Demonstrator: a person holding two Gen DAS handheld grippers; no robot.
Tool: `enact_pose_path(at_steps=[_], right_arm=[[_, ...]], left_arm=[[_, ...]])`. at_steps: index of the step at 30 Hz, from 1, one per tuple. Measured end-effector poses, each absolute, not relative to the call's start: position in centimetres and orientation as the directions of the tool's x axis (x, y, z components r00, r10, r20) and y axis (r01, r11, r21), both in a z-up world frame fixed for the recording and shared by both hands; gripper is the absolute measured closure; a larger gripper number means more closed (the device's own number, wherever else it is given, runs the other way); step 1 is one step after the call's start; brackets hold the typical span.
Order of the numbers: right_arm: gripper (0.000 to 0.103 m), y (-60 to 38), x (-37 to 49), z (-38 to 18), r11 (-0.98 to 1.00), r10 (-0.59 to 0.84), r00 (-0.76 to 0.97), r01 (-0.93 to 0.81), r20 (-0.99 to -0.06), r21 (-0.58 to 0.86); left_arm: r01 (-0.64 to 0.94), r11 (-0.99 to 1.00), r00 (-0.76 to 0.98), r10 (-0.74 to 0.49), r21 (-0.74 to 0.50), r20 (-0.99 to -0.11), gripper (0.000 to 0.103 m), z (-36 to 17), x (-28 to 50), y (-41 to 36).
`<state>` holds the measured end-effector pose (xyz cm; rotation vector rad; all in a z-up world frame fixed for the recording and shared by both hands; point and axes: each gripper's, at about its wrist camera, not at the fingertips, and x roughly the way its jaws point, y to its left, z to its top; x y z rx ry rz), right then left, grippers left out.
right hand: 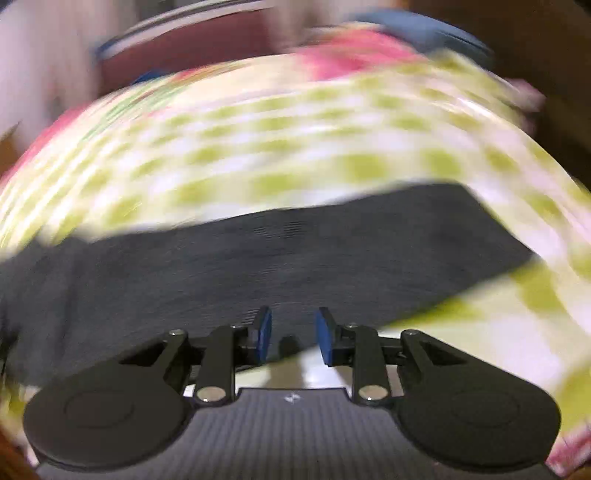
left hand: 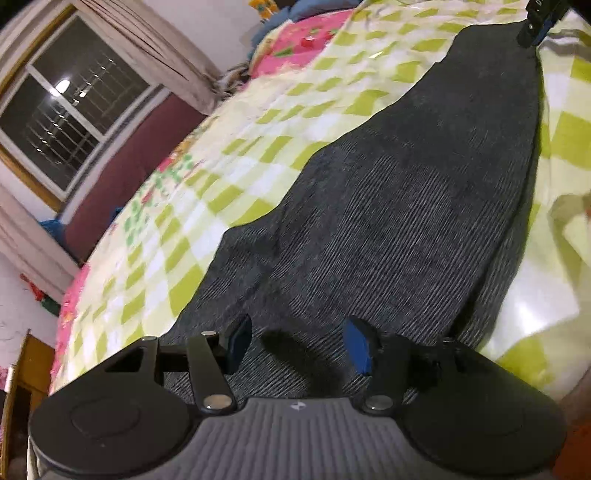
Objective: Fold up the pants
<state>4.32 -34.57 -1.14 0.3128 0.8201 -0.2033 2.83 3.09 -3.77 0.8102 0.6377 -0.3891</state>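
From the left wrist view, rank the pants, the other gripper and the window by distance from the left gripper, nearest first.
1. Pants: right under the left gripper, spread on the checked bedspread and running away from it.
2. Right gripper: top right, at the far end of the pants.
3. Window: upper left, on the wall past the bed's side. Its rank against the right gripper is a close call.

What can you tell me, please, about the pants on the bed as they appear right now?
The pants are dark grey with a fine ribbed, knit look. They lie flat and stretched out on the green-and-white checked bedspread, narrowing toward the far end. The left tool hovers open over the wide near end; the right tool, also open, sits at one edge of the cloth. Whether either touches it is unclear.
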Motion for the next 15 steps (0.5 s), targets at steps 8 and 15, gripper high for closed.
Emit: enact_pose_path(at_steps=[8, 15], right_arm=[[0.076, -44.7, 2.6, -3.7, 0.695, -0.089, 0.734, 0.530, -0.673, 0.486], [0.075, -46.6, 3.4, -4.4, 0.638, -0.088, 0.782, 0.520, -0.616, 0.568]], left_arm=[[0.625, 0.531, 0.732, -0.143, 0.572, -0.667, 0.035, -3.3, 2.2, -2.8], [0.656, 0.499, 0.711, -0.159, 0.566, -0.685, 0.035, -3.2, 3.2, -5.6]])
